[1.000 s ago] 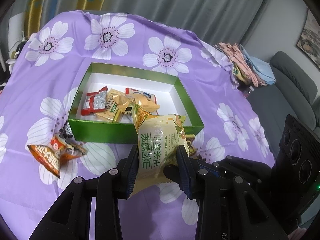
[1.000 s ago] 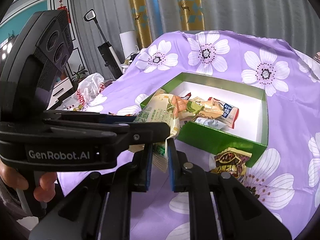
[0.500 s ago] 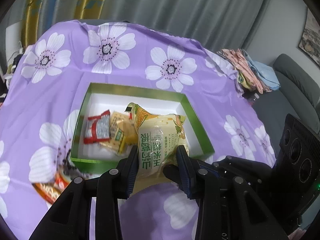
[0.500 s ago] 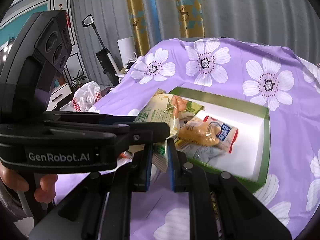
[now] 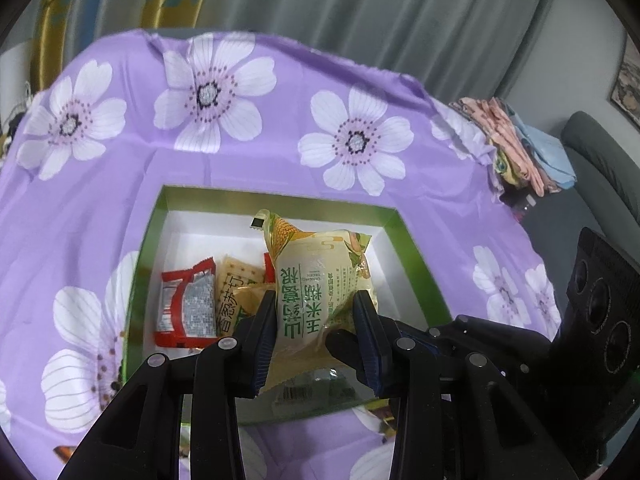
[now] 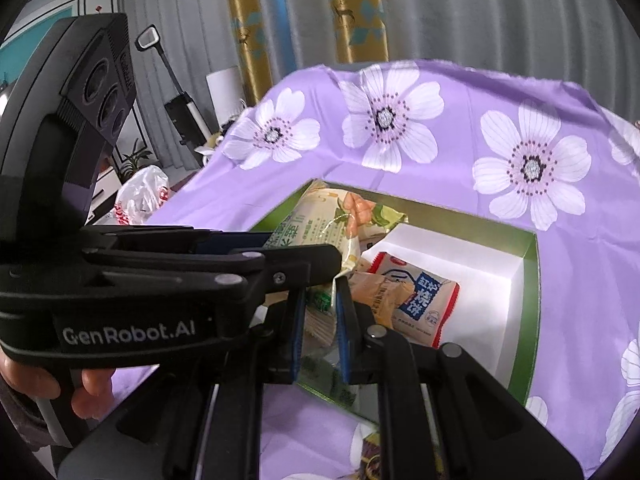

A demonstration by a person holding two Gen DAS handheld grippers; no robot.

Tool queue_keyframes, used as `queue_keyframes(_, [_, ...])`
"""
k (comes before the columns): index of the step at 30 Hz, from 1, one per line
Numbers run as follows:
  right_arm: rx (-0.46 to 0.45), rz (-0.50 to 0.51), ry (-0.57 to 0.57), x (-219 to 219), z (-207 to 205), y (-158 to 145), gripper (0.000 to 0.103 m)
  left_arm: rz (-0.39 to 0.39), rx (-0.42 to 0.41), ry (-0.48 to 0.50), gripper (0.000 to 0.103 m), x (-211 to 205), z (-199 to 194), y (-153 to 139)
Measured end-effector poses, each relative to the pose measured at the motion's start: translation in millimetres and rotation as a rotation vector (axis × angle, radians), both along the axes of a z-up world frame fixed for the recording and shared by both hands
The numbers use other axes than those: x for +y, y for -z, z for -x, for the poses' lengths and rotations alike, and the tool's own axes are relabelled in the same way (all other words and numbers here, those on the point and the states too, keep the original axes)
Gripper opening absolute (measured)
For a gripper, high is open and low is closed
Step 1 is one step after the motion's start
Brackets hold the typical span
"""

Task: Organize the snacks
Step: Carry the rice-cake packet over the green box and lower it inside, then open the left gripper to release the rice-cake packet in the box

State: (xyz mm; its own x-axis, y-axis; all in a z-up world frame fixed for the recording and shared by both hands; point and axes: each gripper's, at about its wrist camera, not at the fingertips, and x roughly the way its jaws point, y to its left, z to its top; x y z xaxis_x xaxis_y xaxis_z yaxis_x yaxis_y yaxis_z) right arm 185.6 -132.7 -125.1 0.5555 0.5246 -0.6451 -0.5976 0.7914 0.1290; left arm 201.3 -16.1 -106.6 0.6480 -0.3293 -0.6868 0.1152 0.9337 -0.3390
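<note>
Both grippers over the box

Left gripper (image 5: 316,334) and right gripper (image 6: 317,312) jaws pinch one yellow-green corn snack packet (image 5: 320,280) (shared grip) above the green cardboard box (image 5: 416,256); uneven release could tip it onto packets beneath.

**Layout over the box**

Box (image 5: 416,264) sits mid-tablecloth (image 5: 280,92). Inside, near-left: sachet (image 5: 186,308), cracker pkt (image 5: 236,296) just right of it. Corn snack bag (image 5: 316,292) above box's near part. Clothes pile (image 5: 520,148) at far-right table edge.
</note>
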Motion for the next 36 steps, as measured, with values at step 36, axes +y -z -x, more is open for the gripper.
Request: queue_keyframes(36, [0.107,0.026,0.075,0.8,-16.9,21.6,0.04,-0.014,0.095,-0.04,0.054,3.0,-20.9,32.1])
